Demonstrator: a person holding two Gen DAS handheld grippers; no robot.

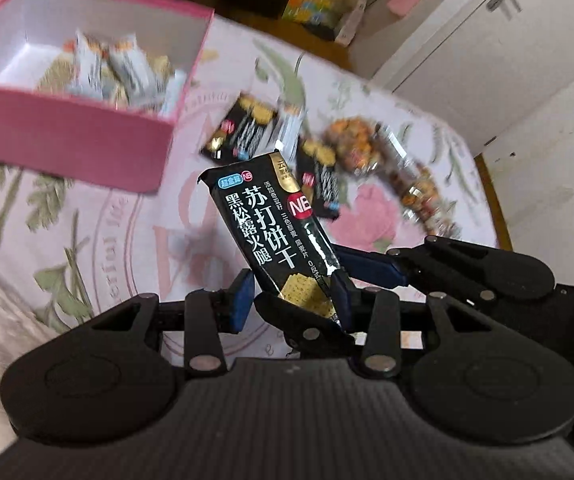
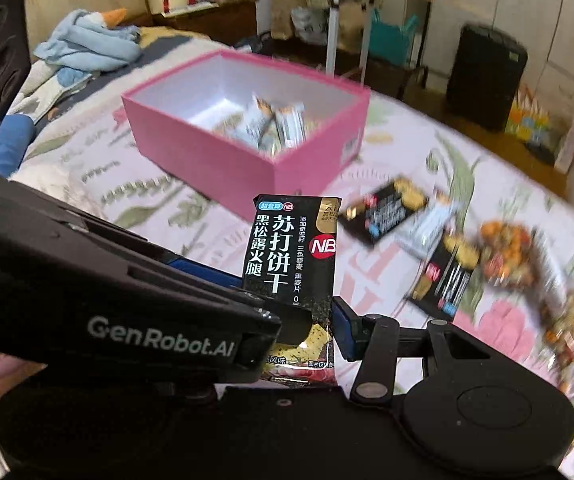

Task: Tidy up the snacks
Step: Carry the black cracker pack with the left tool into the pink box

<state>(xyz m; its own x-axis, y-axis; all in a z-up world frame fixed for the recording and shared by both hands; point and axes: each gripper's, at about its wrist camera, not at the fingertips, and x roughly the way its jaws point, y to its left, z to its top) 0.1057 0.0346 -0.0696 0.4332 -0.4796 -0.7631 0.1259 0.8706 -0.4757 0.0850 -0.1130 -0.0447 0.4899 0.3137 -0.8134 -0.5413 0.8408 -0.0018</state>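
Note:
A black soda-cracker packet [image 1: 275, 232] with white Chinese lettering stands up between both grippers above the bed. My left gripper [image 1: 293, 294] has blue pads beside the packet's lower end, and my right gripper [image 2: 319, 332] holds the same packet [image 2: 291, 256] at its bottom; the left gripper's black body crosses in front in the right wrist view. A pink box [image 1: 67, 136] holding several pale snack packets sits at upper left; it also shows in the right wrist view [image 2: 247, 168].
More black cracker packets [image 2: 383, 210] and clear bags of mixed snacks [image 2: 507, 248] lie on the floral bedspread [image 1: 47, 220]. White cabinets [image 1: 487, 60] stand to the right. A blue blanket [image 2: 87, 46] lies beyond the box.

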